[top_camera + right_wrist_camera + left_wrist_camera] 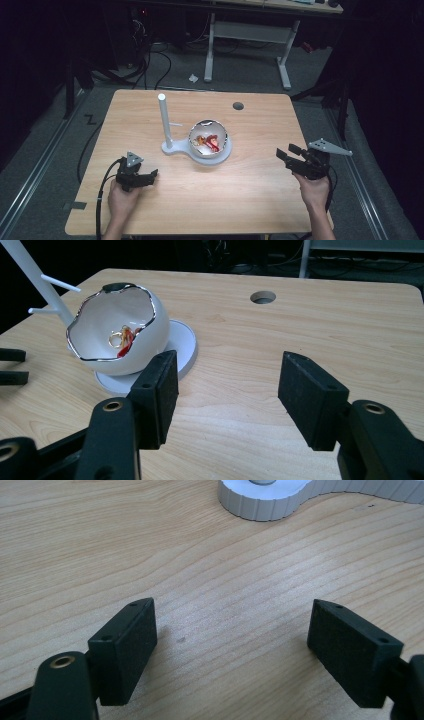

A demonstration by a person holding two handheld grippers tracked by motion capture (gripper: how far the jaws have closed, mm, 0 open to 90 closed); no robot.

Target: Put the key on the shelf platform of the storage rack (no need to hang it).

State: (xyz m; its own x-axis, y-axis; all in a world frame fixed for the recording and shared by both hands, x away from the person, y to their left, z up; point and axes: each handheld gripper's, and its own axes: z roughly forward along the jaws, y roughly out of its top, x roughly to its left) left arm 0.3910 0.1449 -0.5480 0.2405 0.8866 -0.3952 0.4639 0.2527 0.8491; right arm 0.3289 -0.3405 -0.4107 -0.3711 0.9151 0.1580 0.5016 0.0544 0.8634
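The left gripper rests low on the table, jaws spread and empty — the white stand is ahead. The right gripper has jaws spread too — the white bowl sits ahead-left.

Light wooden table with a round hole near the far edge. At the middle, a white stand, carrying a white bowl.

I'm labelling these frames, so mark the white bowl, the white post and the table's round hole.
white bowl point(145, 315), right gripper view, outer wall.
white post point(164, 120), high view, mid shaft.
round hole point(238, 106), high view, its centre.
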